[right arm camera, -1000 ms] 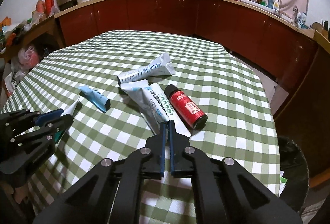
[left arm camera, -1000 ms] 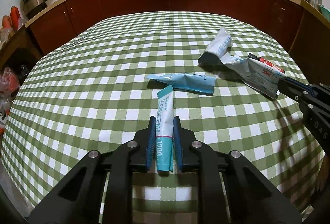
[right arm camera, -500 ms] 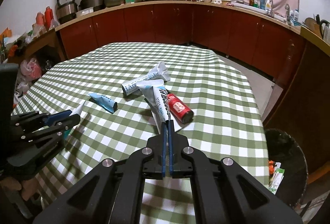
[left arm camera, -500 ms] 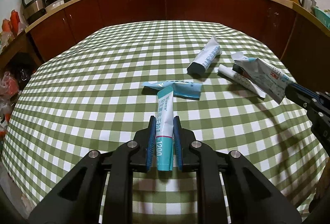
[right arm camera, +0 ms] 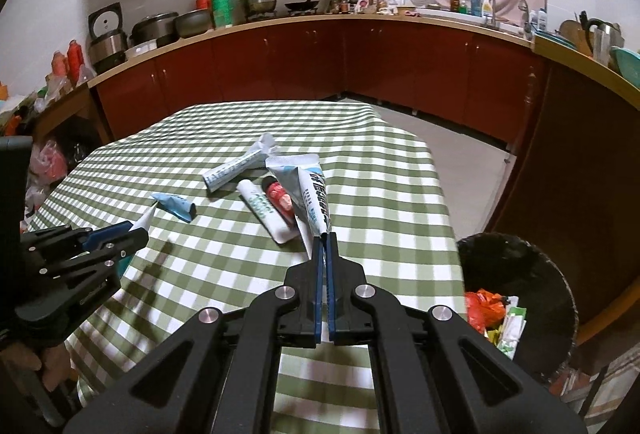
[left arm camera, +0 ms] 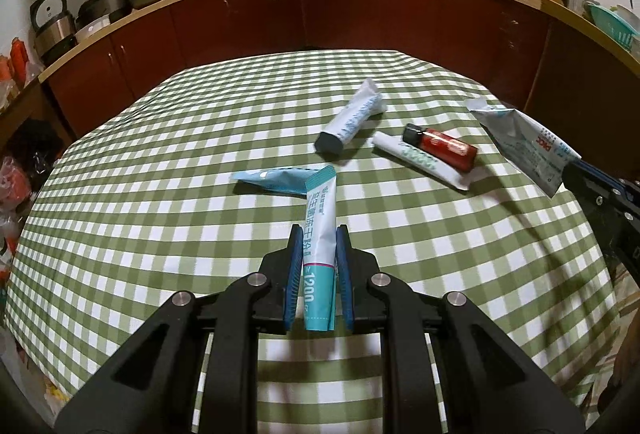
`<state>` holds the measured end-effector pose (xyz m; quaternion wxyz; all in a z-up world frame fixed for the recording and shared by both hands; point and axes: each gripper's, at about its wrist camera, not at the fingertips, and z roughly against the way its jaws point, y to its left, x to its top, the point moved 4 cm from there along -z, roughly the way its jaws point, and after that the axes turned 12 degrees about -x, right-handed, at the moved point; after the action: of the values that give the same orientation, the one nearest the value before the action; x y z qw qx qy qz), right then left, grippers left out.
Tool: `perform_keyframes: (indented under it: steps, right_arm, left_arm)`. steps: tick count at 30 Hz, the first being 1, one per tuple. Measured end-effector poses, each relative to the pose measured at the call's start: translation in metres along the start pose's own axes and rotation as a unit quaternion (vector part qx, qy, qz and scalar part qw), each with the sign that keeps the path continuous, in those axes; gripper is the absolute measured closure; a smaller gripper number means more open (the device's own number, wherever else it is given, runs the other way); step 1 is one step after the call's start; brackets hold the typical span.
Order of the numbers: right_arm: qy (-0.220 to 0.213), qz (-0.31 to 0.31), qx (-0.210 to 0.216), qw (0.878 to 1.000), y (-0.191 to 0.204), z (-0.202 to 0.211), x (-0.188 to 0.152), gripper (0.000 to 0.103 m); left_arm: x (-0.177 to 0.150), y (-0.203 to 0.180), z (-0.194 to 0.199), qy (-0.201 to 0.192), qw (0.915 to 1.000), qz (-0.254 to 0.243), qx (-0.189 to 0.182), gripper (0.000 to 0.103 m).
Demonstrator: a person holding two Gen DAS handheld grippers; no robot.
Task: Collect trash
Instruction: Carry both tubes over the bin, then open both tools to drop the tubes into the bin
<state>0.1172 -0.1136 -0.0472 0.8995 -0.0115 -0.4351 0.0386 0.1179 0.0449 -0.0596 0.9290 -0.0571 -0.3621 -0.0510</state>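
Observation:
My left gripper (left arm camera: 319, 234) is shut on a teal and white tube (left arm camera: 320, 230), lifted above the green checked table (left arm camera: 160, 218). My right gripper (right arm camera: 323, 240) is shut on the flat end of a grey-white tube (right arm camera: 304, 190), which hangs in the air; the same tube (left arm camera: 524, 146) shows at the right of the left wrist view. On the cloth lie a light blue wrapper (left arm camera: 276, 180), a white tube with a dark cap (left arm camera: 352, 120), a slim white tube (left arm camera: 420, 159) and a small red bottle (left arm camera: 442, 146).
A black bin (right arm camera: 516, 298) with orange and green trash inside stands on the floor right of the table. Red-brown cabinets (right arm camera: 360, 66) with pots and bottles on the counter run along the back and right. Bags (right arm camera: 48, 166) sit at the left.
Both grippers have pulled back and risen with their tubes. The right gripper's tube came off the cloth, uncovering the red bottle and slim white tube, and the bin has come into the right view.

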Motion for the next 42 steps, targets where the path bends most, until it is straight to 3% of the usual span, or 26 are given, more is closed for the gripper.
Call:
perform_keyframes:
  steps: [17, 34, 42]
  right_arm:
    - [-0.014, -0.045, -0.056, 0.997, -0.068, 0.014, -0.009, 0.101]
    - [0.001, -0.094, -0.162, 0.982, -0.163, 0.01, -0.038, 0.101]
    - [0.012, -0.114, -0.175, 0.978, -0.188, 0.004, -0.051, 0.101]
  left_arm:
    - [0.021, -0.087, -0.008, -0.018, 0.9969, -0.055, -0.053, 0.087]
    - [0.04, -0.215, -0.043, -0.022, 0.9838, -0.132, -0.119, 0.087]
    - [0.046, -0.253, -0.069, -0.012, 0.9803, -0.151, -0.127, 0.087]
